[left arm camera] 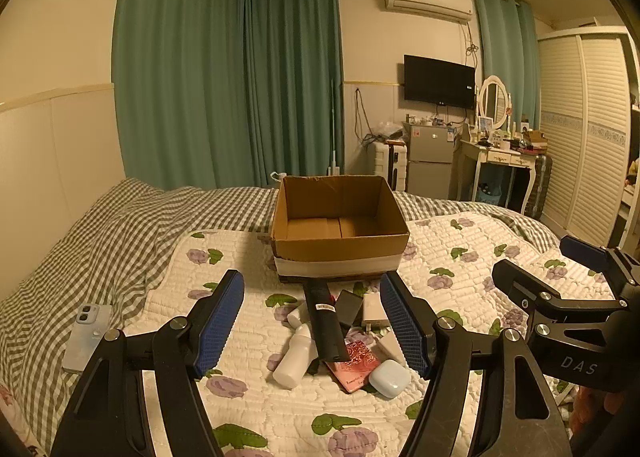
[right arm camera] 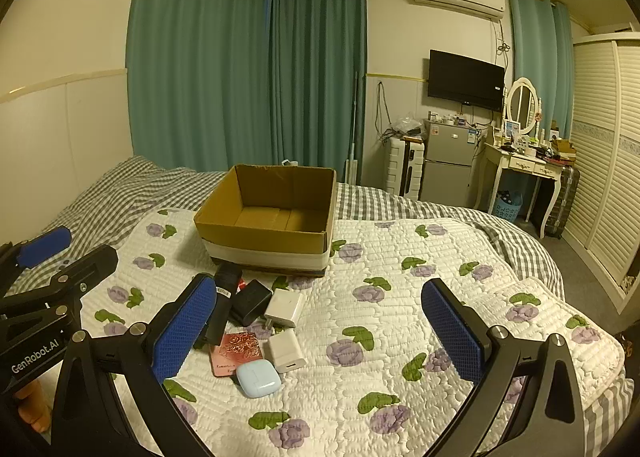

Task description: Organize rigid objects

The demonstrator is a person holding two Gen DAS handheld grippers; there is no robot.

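The left gripper [left arm camera: 312, 327] and the right gripper [right arm camera: 320, 331] both hover with their claws spread wide and holding nothing, above a little pile of hard things on the soft, bumpy flower quilt [right arm camera: 400, 257]. The pile lies straight ahead of the left claw but off to the left of the right one (so the left hand looks nearer), and the long black box [left arm camera: 324, 321] points its long side toward the empty cardboard box [left arm camera: 340, 217] just behind. Around it lie a smooth white bottle [left arm camera: 294, 361], a round blue case [right arm camera: 257, 379], a pink card [right arm camera: 236, 353] and blocky white chargers [right arm camera: 285, 349].
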